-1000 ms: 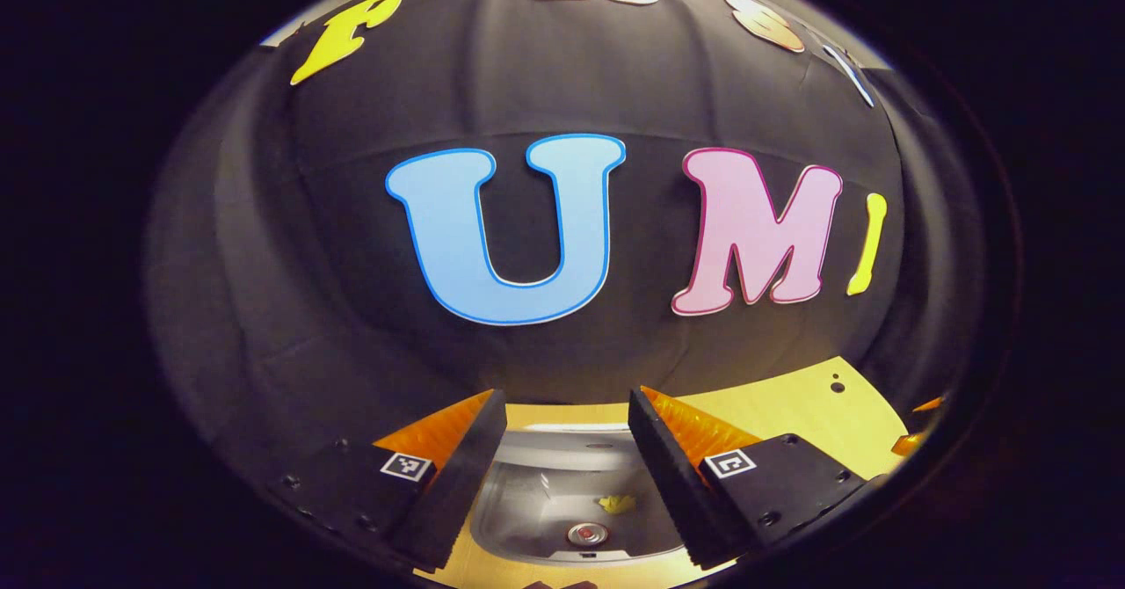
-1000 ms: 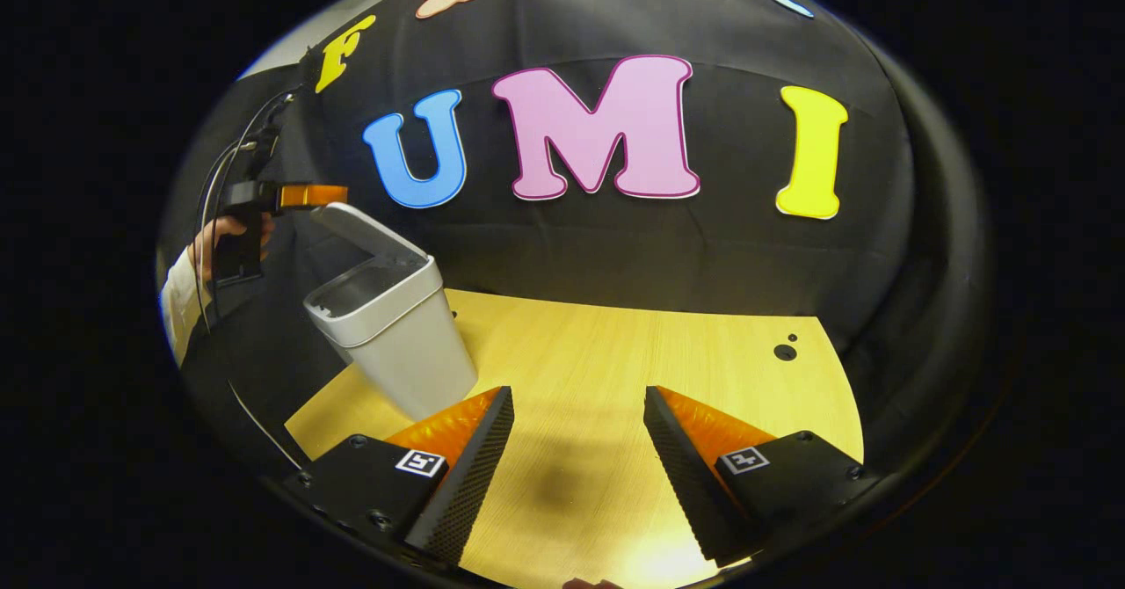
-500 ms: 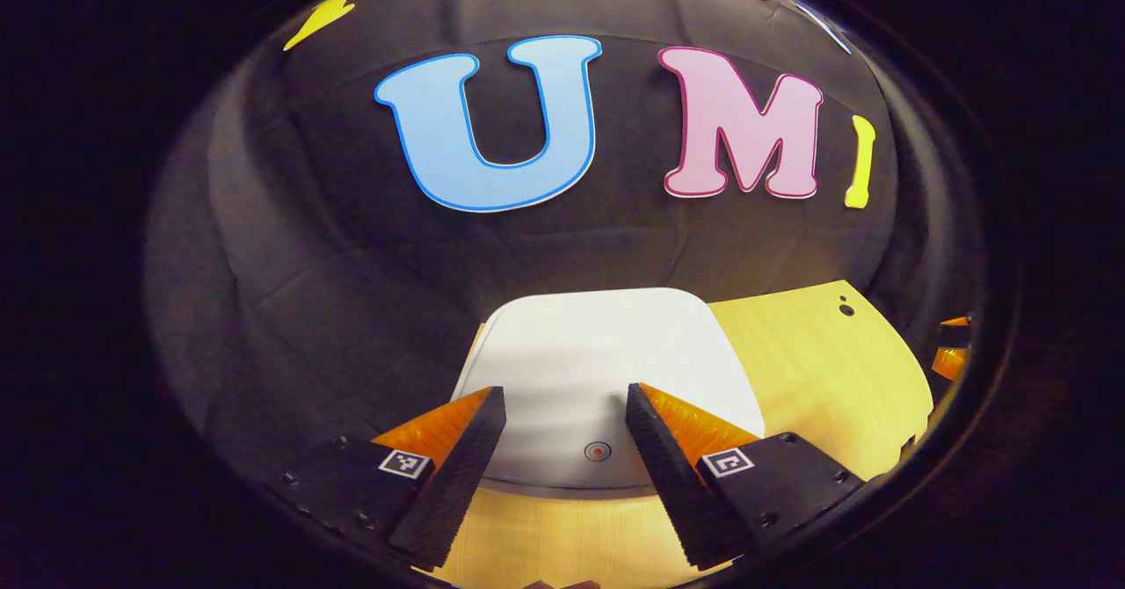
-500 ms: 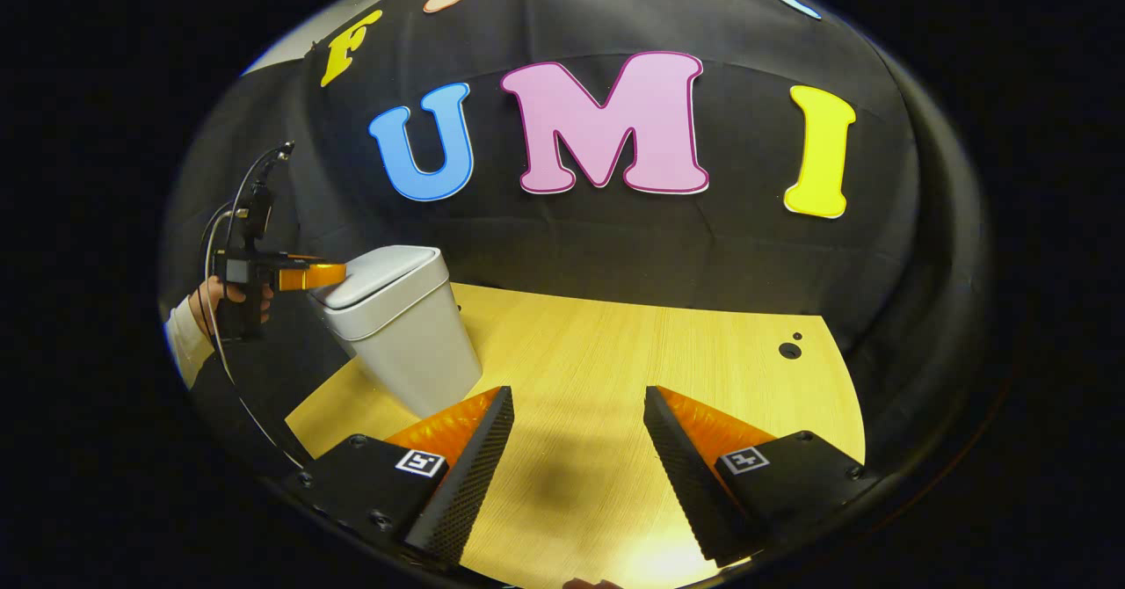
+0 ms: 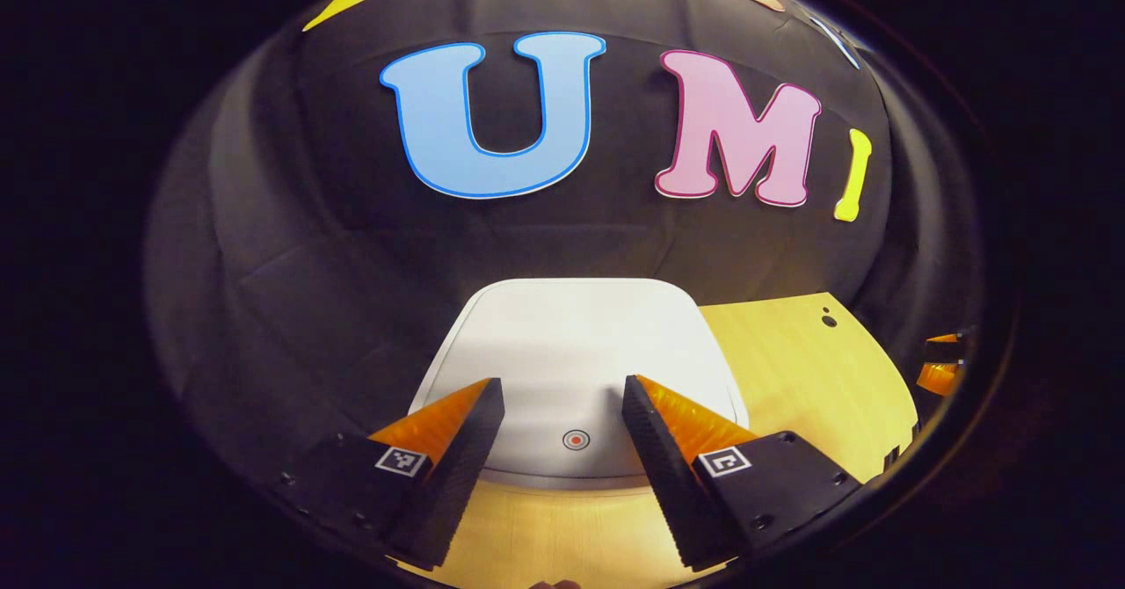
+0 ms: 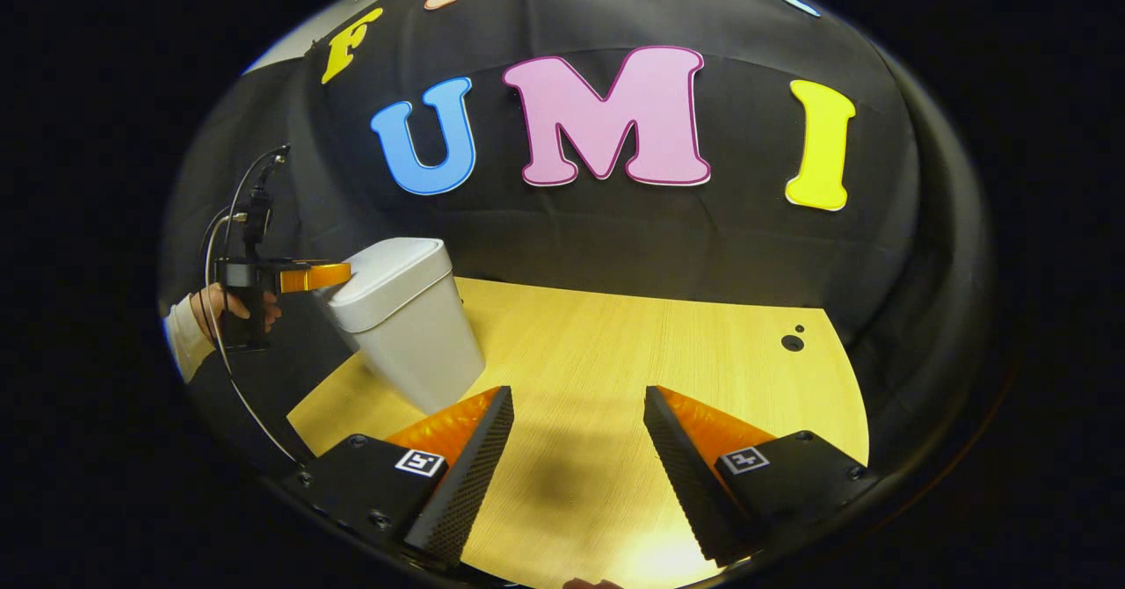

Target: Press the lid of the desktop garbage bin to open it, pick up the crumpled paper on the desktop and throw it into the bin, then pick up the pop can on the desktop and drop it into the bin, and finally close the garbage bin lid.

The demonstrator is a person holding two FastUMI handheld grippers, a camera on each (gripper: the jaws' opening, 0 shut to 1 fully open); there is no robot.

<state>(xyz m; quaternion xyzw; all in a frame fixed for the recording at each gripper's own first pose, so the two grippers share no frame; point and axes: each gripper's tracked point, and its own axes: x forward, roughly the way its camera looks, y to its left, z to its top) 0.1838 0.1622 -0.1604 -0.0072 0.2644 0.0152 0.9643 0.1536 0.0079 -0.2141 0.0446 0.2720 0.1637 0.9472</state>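
A pale wooden desktop (image 6: pixel 633 369) with two small dark holes (image 6: pixel 792 341) near its far right edge sits in a booth walled with black cloth (image 6: pixel 615 237). In the right gripper view, the right gripper (image 6: pixel 576 413) hangs low over the bare wood with its two fingers spread wide apart and nothing between them, casting a soft shadow on the desk. To its far left stands the white garbage bin (image 6: pixel 413 343), its lid (image 6: pixel 387 268) lying shut on top. A person's hand (image 6: pixel 230 306) in a light sleeve (image 6: pixel 185 343) holds the left gripper (image 6: pixel 338 274) level at lid height, a cable looping up behind it; its tip meets the lid's near edge, though whether it presses cannot be told. In the left gripper view, the left gripper (image 5: pixel 562 396) points across the closed lid (image 5: pixel 580 343) from just above, fingers spread with nothing gripped, and the lid's small round red button (image 5: pixel 576 439) lies between them, near the front edge of the lid
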